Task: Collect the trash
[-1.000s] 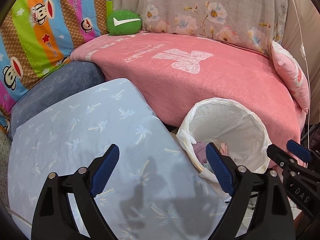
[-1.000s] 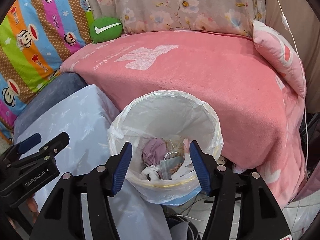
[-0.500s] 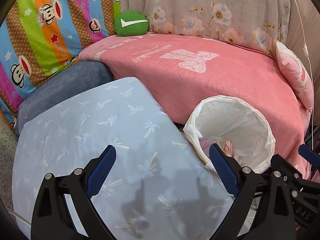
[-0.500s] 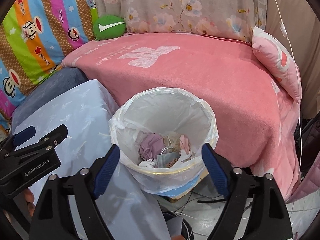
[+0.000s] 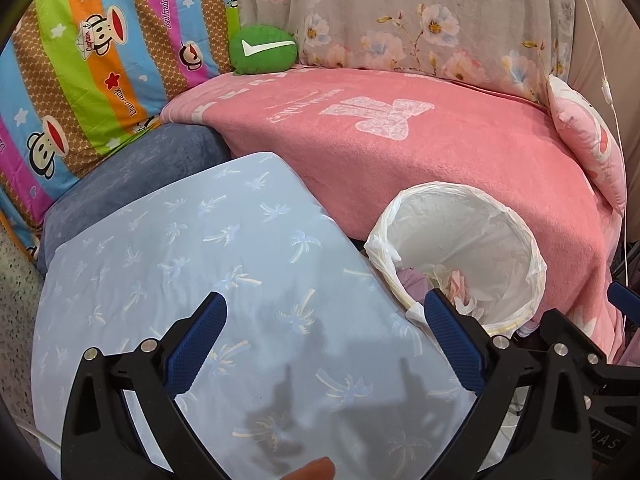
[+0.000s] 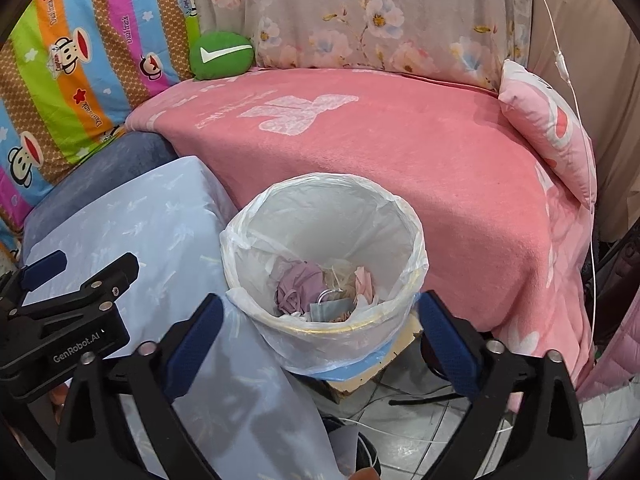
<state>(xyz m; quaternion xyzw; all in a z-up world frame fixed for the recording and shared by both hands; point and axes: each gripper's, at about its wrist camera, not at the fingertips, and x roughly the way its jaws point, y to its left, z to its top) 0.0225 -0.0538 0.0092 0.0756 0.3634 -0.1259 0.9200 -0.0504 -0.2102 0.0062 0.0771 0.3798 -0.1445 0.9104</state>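
Our right hand-held gripper (image 6: 318,334) is opening: a second ago its jaws stood much closer together over the bin (image 6: 324,264), and now they spread wide on either side of its rim with nothing between them. The trash (image 6: 316,294), a purple wad, a pink scrap and a grey face mask, lies at the bottom of the white liner. We judge that piece delivered. Our left hand-held gripper (image 5: 322,338) is also widening, empty, over the pale blue cushion (image 5: 200,248), having barely moved. No loose trash shows on the cushion or the pink blanket (image 6: 380,148), so we must look elsewhere.
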